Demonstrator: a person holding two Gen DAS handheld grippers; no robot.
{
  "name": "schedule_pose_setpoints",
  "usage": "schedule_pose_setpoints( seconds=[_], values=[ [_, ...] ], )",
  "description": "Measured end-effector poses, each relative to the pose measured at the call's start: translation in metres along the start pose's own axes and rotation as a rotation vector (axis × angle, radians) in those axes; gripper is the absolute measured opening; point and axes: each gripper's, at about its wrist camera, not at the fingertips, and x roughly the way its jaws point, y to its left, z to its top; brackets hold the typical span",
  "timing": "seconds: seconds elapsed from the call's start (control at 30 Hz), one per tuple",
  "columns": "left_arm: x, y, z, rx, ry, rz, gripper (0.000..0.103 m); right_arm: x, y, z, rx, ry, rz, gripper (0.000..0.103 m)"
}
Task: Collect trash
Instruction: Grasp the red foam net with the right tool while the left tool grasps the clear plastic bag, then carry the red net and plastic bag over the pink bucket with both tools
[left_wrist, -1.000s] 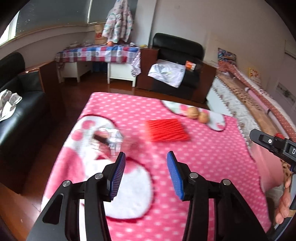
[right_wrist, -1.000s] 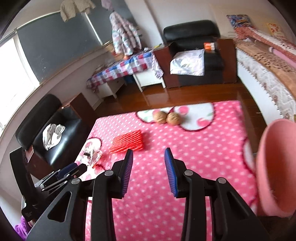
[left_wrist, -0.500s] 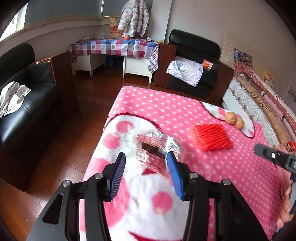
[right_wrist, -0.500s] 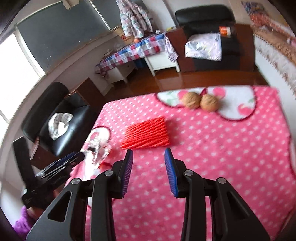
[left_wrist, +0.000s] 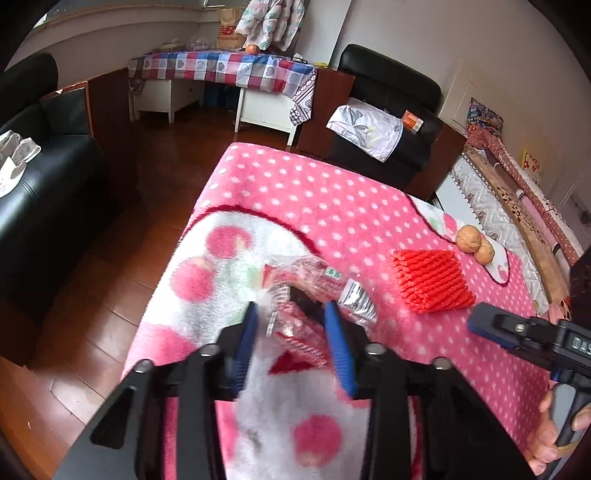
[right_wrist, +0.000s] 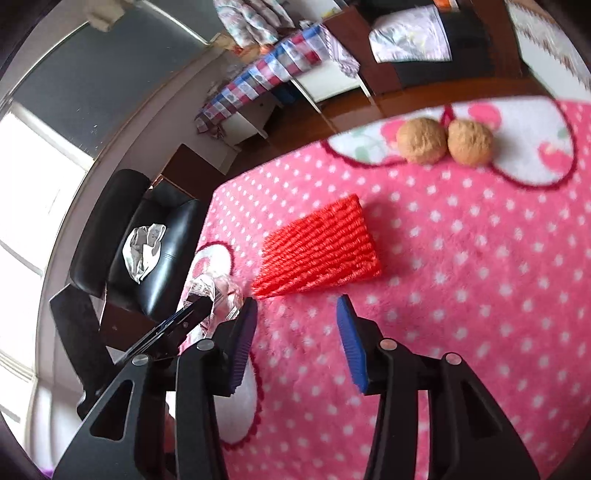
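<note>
A crumpled clear and red plastic wrapper (left_wrist: 314, 291) lies on the pink dotted blanket (left_wrist: 332, 206). My left gripper (left_wrist: 291, 325) is open, its blue pads on either side of the wrapper's near end. A red foam fruit net (left_wrist: 430, 280) lies to the right; in the right wrist view the net (right_wrist: 321, 247) sits just beyond my open, empty right gripper (right_wrist: 295, 317). Two walnuts (right_wrist: 443, 142) rest at the blanket's far edge. The wrapper (right_wrist: 210, 299) and the left gripper's tip show at the left of that view.
A black sofa (left_wrist: 40, 184) with white cloth stands left of the blanket, over wooden floor (left_wrist: 110, 266). A checked-cloth table (left_wrist: 229, 70) and a black armchair (left_wrist: 388, 122) stand at the back. A patterned bed (left_wrist: 517, 206) runs along the right.
My left gripper has moved forward and down until its pads flank the wrapper. My right gripper has moved closer to the red foam net and the blanket.
</note>
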Motion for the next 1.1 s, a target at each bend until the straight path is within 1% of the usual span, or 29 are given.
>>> schedule_pose_setpoints(
  seconds=[0.13, 0.23, 0.4, 0.53, 0.63, 0.7, 0.77, 0.8, 0.83, 0.87, 1.03, 1.1],
  values=[
    [0.0, -0.001, -0.002, -0.017, -0.012, -0.015, 0.027, 0.011, -0.008, 0.005, 0.06, 0.016, 0.005, 0.045],
    [-0.003, -0.001, -0.004, -0.027, -0.024, -0.025, 0.023, 0.015, -0.011, 0.012, 0.089, -0.007, 0.002, 0.045],
    [-0.006, -0.002, -0.007, -0.03, -0.04, -0.016, 0.023, 0.021, -0.019, 0.027, 0.137, -0.041, -0.019, 0.046],
    [-0.006, -0.003, -0.01, -0.028, -0.045, -0.006, 0.023, 0.025, -0.016, 0.036, 0.124, -0.06, -0.054, 0.046],
    [-0.007, -0.001, -0.01, -0.038, -0.048, -0.008, 0.022, 0.031, -0.01, 0.04, 0.081, -0.077, -0.084, 0.046],
    [-0.008, -0.002, -0.011, -0.043, -0.05, -0.009, 0.021, 0.033, -0.008, 0.041, 0.044, -0.081, -0.085, 0.045],
    [-0.011, -0.003, -0.012, -0.049, -0.053, -0.017, 0.021, 0.034, -0.007, 0.042, 0.017, -0.074, -0.085, 0.026],
    [-0.013, -0.004, -0.013, -0.05, -0.056, -0.019, 0.02, 0.035, -0.008, 0.041, 0.011, -0.065, -0.089, 0.022],
    [-0.014, -0.004, -0.013, -0.051, -0.058, -0.021, 0.02, 0.035, -0.009, 0.041, 0.008, -0.061, -0.089, 0.016],
    [-0.017, -0.005, -0.013, -0.05, -0.063, -0.024, 0.02, 0.034, -0.009, 0.039, 0.001, -0.062, -0.087, 0.013],
    [-0.026, -0.007, -0.014, -0.049, -0.075, -0.028, 0.019, 0.018, -0.007, 0.033, -0.032, -0.075, -0.085, 0.011],
    [-0.031, -0.01, -0.014, -0.05, -0.078, -0.039, 0.019, 0.002, -0.004, 0.029, -0.066, -0.101, -0.104, 0.011]
  ],
)
